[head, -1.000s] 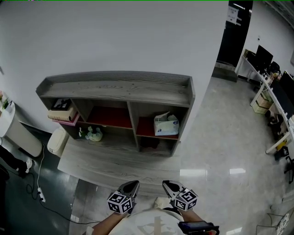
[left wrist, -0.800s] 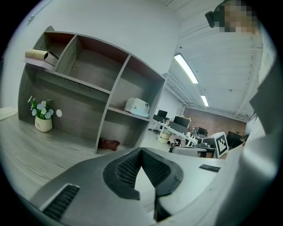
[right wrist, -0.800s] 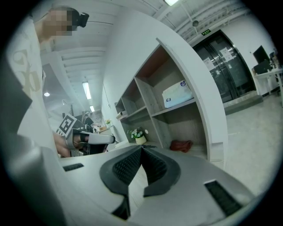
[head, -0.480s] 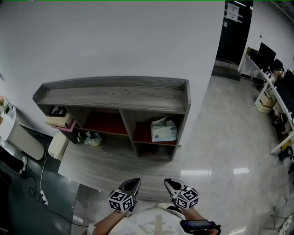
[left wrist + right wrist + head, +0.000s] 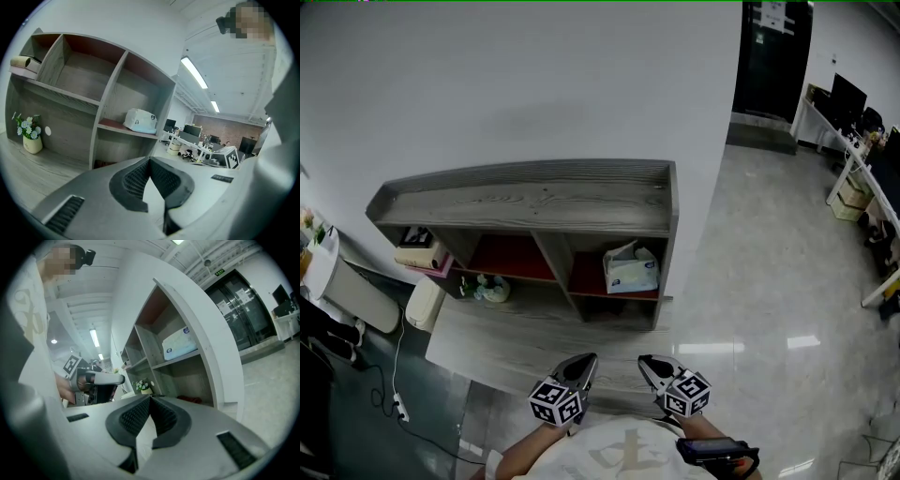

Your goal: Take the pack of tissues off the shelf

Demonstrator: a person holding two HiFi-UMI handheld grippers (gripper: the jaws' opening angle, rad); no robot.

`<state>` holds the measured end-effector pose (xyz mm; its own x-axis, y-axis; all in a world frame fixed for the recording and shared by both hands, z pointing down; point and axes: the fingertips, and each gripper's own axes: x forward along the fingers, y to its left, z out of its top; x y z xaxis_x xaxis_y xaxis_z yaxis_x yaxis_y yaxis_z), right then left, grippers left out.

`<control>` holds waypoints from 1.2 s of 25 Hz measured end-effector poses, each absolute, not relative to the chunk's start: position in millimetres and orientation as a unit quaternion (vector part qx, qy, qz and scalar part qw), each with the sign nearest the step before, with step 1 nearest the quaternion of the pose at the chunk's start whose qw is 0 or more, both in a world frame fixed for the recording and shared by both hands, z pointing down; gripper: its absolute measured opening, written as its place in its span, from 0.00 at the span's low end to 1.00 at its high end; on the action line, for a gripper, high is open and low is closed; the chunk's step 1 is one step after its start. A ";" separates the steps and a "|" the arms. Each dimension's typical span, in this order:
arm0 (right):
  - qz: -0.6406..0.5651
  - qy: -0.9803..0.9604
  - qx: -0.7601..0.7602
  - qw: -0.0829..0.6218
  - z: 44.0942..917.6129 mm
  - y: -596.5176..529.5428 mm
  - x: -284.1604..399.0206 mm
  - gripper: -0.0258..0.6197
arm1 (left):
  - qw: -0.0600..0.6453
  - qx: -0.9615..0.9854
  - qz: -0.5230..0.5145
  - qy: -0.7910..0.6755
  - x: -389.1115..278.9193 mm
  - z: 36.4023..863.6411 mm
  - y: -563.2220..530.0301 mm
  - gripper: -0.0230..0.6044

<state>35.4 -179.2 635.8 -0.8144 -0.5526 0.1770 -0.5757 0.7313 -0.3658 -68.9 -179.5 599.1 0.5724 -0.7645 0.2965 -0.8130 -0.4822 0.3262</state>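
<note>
White wall backs a long grey wood-grain shelf unit, which stands on a low grey wood-grain platform beside a glossy pale floor. Upright boards divide the unit into bays, and the middle shelf boards are red on top.

The white and pale blue soft pack of tissues lies on the red shelf board in the right-hand bay, close to the unit's right side wall. It is untouched and well apart from both tools. A small pale pot of white flowers sits on the platform under the left bays. A beige roll rests on the shelf at the far left end.

At the bottom of the head view, the left hand-held gripper and the right hand-held gripper are held side by side close to the person's body, above the near edge of the platform. Both point towards the shelf unit.

Each gripper view shows its two dark ribbed pads pressed together at the tips. Both hand-held grippers are fully closed, with nothing between the jaws.
</note>
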 end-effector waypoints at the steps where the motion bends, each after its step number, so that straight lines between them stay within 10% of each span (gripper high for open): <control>1: 0.207 -0.931 0.300 0.029 636.3 -180.4 36.2 0.05 | 0.219 0.858 0.055 -0.461 -66.8 598.0 -181.6 0.06; 24: 0.215 -0.939 0.268 0.002 634.3 -219.3 51.7 0.05 | 0.156 0.842 0.049 -0.514 -45.5 552.2 -266.5 0.06; 30: 0.218 -0.938 0.269 -0.001 636.6 -220.5 51.1 0.05 | 0.146 0.838 0.057 -0.522 -44.7 544.2 -284.8 0.23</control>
<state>51.1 -220.5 636.6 -0.8550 -0.5056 0.1153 -0.5047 0.7601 -0.4094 -44.7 -284.8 544.2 0.4480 -0.8589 0.2481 -0.8922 -0.4118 0.1856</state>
